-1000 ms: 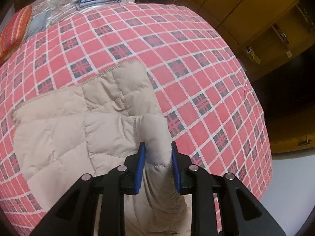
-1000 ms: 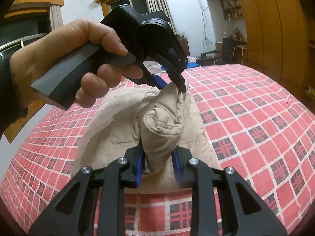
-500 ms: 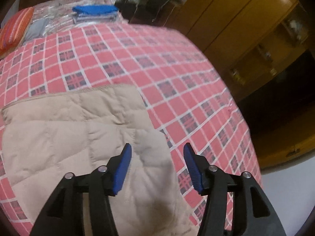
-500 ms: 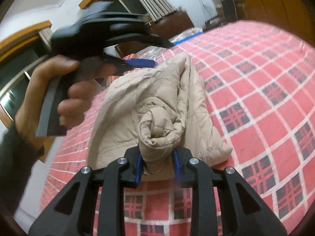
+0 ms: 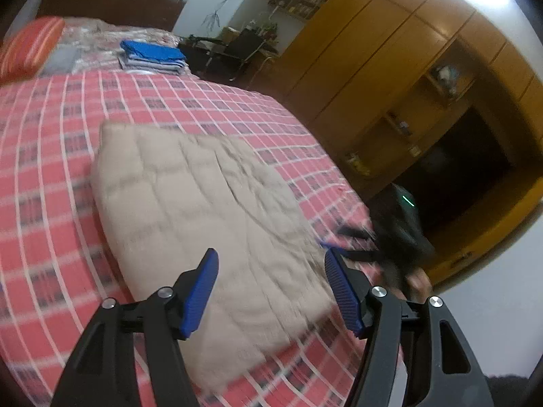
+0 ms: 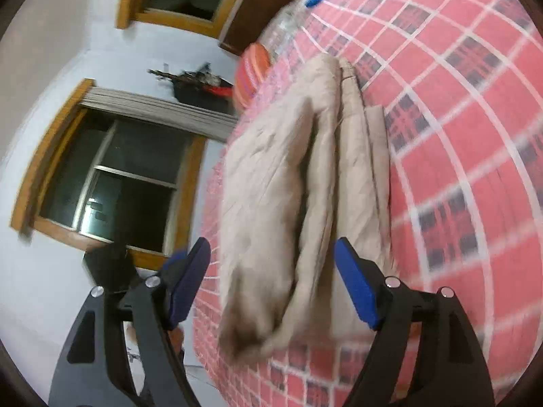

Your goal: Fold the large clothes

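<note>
A beige quilted jacket lies folded into a flat rectangle on the red plaid bed. My left gripper is open above its near edge, with nothing between the blue pads. In the left wrist view the right gripper shows blurred at the jacket's right edge, held by a hand. In the right wrist view, my right gripper is open, and the folded jacket lies stacked in layers just ahead of its fingers, not gripped.
A stack of folded blue and grey clothes sits at the far end of the bed, beside an orange striped pillow. Wooden wardrobes stand to the right of the bed. Windows line the wall on the other side.
Both grippers let go of the jacket and opened wide. The jacket dropped flat into a folded rectangle on the bed, and both grippers pulled back from it.
</note>
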